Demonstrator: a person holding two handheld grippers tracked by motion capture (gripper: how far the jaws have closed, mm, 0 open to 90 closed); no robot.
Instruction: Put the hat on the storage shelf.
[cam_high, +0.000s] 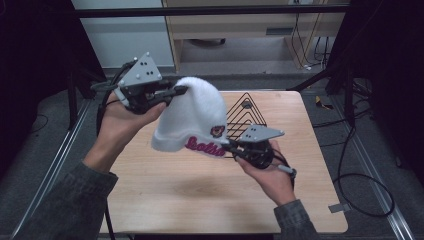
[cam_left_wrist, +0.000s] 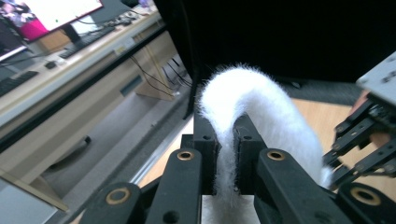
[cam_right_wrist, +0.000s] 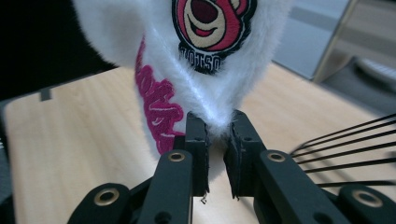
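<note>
White fuzzy beanie (cam_high: 192, 117), aloft over tabletop (cam_high: 200, 200): crown pinched in left hand-held gripper (cam_high: 181, 91), cuff clamped in right hand-held gripper (cam_high: 231, 145).

Both arms are up off the table (cam_high: 165, 195), and the white hat (cam_high: 192, 117) hangs stretched between them. The left hand (cam_high: 122, 120) is raised high at the hat's top, left gripper (cam_high: 181, 91) clamped on the fuzzy crown, jaws squeezed tight on the fabric. The right hand (cam_high: 265, 172) sits lower at the hat's brim, right gripper (cam_high: 231, 144) pinching the edge just under the embroidered patch.
</note>
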